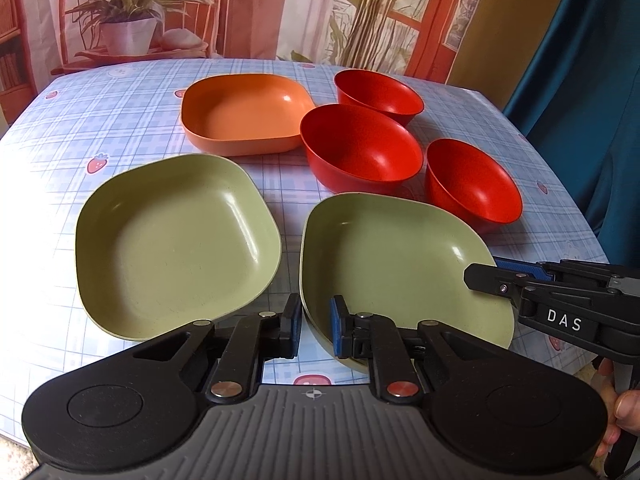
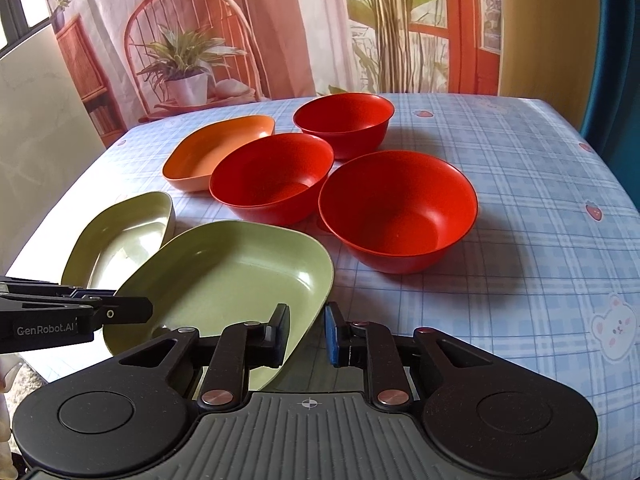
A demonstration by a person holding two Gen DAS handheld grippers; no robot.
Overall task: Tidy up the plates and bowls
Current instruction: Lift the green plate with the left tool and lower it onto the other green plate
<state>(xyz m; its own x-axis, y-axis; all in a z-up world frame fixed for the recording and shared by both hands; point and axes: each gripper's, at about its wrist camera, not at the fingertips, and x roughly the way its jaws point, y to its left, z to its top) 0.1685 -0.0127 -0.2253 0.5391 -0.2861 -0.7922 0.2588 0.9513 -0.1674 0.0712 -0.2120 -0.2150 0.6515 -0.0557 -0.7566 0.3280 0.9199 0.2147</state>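
Note:
Two green square plates lie at the near edge: the left one (image 1: 176, 244) (image 2: 120, 236) and the right one (image 1: 400, 264) (image 2: 236, 280). An orange plate (image 1: 244, 114) (image 2: 218, 152) and three red bowls (image 1: 360, 148) (image 1: 378, 94) (image 1: 472, 180) (image 2: 398, 210) stand further back. My left gripper (image 1: 316, 330) is open and straddles the near left rim of the right green plate. My right gripper (image 2: 307, 334) is open and straddles that plate's near right rim. Neither is clamped. Each gripper shows from the side in the other's view (image 1: 492, 280) (image 2: 128, 312).
The table (image 2: 520, 240) has a blue plaid cloth with strawberry prints. Its right half is bare cloth. A printed backdrop (image 1: 280, 8) hangs behind the far edge. A teal curtain (image 1: 580, 80) hangs at the right.

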